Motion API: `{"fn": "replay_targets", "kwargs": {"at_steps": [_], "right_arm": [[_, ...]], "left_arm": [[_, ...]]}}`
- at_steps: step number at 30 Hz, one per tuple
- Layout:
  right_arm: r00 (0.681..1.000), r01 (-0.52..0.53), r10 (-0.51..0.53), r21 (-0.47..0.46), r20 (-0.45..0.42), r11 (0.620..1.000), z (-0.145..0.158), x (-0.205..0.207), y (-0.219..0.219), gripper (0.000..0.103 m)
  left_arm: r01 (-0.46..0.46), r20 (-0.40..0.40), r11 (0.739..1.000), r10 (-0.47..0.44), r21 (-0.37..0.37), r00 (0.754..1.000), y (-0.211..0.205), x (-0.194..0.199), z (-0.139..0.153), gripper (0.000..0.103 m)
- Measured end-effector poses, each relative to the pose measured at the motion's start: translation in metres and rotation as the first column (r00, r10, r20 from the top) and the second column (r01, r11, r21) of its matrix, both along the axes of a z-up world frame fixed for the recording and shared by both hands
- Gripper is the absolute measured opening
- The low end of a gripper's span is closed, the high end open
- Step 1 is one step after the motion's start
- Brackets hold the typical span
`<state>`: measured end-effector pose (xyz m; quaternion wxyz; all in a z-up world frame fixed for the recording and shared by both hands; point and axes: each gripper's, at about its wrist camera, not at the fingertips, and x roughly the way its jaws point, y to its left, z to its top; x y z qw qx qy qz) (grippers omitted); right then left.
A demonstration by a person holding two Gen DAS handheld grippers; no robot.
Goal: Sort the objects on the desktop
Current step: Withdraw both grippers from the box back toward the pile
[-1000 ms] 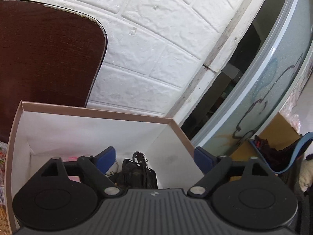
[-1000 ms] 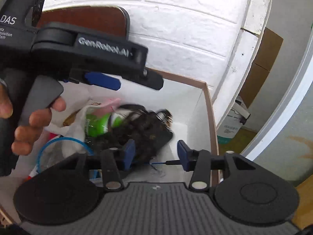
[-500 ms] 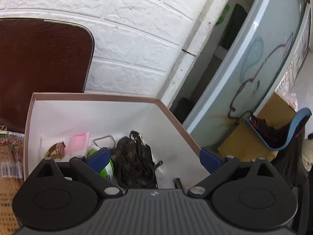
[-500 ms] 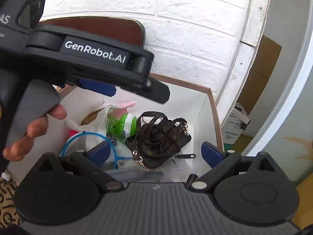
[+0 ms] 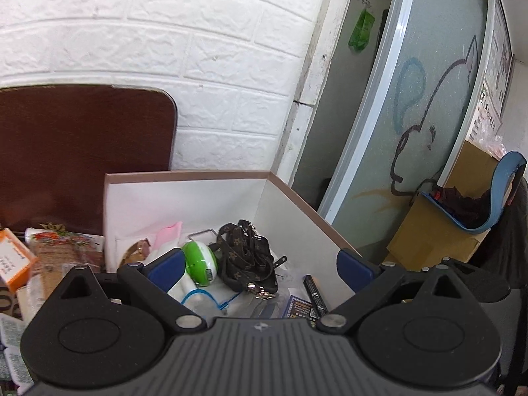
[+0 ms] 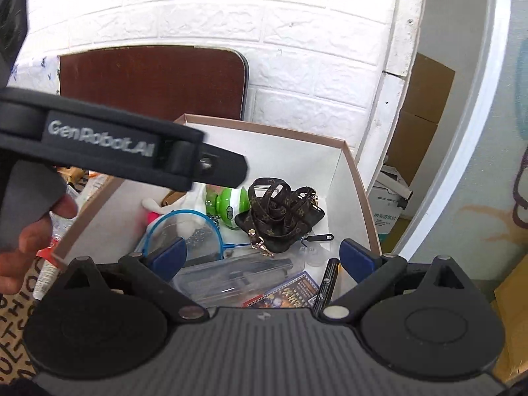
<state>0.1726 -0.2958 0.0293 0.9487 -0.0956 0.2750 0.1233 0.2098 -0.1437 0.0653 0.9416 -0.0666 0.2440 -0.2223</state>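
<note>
A white box with a brown rim holds several items. A dark brown patterned pouch with a strap lies in the middle, beside a green and white round gadget. A blue-rimmed clear item, a clear plastic case, a black pen and a colourful card lie nearer. My left gripper is open and empty above the box. My right gripper is open and empty above the box's near side.
The left gripper's body and the hand holding it cross the left of the right wrist view. Snack packets and an orange box lie left of the box. A brown chair back and white brick wall stand behind. Cardboard boxes sit right.
Both grippers have lifted up and back from the box. The right gripper opened wide and let go of the patterned pouch, which now lies in the box. More of the contents show.
</note>
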Motion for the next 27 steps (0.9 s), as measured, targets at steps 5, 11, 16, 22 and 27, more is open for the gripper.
{"fn": "replay_targets", "kwargs": {"at_steps": [5,11,16,22,27], "right_arm": [[1.000,0.023,-0.024,0.047,0.011,0.999,0.001,-0.022,0.006,0.097],[1.000,0.007,-0.005,0.085,-0.024,0.996,-0.009,-0.041,0.024,0.097],[0.999,0.021,-0.016,0.108,-0.047,0.994,-0.017,-0.053,0.037,0.097],[0.997,0.038,-0.028,0.134,-0.076,0.990,-0.022,-0.061,0.050,0.097],[0.997,0.024,-0.013,0.138,-0.082,0.990,-0.025,-0.069,0.062,0.097]], "left_arm": [[-0.047,0.042,0.999,0.046,0.027,0.998,0.014,-0.032,0.000,0.101],[-0.102,0.024,0.994,0.101,0.029,0.995,0.039,-0.068,-0.014,0.101],[-0.154,-0.005,0.988,0.154,0.008,0.988,0.064,-0.092,-0.030,0.101],[-0.213,-0.026,0.977,0.213,-0.018,0.977,0.088,-0.117,-0.043,0.101],[-0.249,-0.046,0.968,0.247,-0.037,0.968,0.105,-0.130,-0.047,0.101]]}}
